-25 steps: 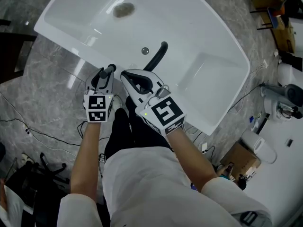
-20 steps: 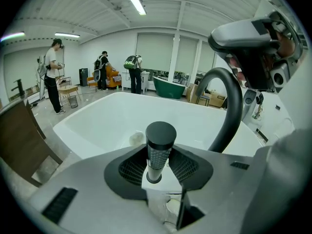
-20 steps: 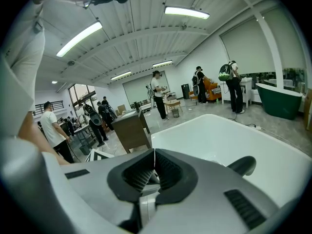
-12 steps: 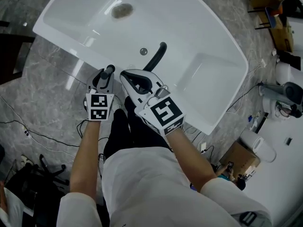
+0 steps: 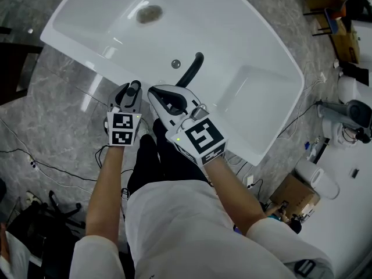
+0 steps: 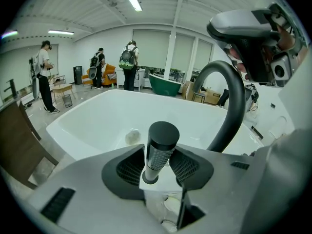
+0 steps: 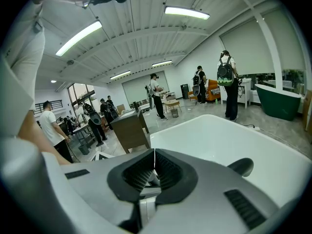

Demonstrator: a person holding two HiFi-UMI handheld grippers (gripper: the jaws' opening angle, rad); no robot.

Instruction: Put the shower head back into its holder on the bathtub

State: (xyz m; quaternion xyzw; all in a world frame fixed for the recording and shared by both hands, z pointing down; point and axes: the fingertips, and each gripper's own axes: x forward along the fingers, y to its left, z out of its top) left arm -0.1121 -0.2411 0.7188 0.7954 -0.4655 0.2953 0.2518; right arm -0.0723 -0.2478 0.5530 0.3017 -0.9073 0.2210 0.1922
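Note:
The shower head (image 5: 134, 86) is a black cylinder with a knurled grey grip, and it stands upright at the near rim of the white bathtub (image 5: 87, 56). My left gripper (image 5: 130, 93) reaches down over that rim. In the left gripper view the cylinder (image 6: 160, 143) sits between the pads (image 6: 130, 167), which still touch it on both sides while the jaws are opening. What its foot rests in is hidden by the gripper (image 6: 157, 164). Just to the right, my right gripper (image 5: 157, 93) is shut with nothing between its pads (image 7: 154, 172).
A black curved faucet spout (image 5: 195, 68) rises from the rim right of both grippers, with a round knob (image 5: 176, 64) beside it. The drain (image 5: 150, 13) lies at the tub's far end. Cables, boxes (image 5: 296, 193) and equipment surround the tub. Several people (image 6: 129, 65) stand far off.
The left gripper has edged slightly up the picture around the shower head. The right gripper has stayed where it was.

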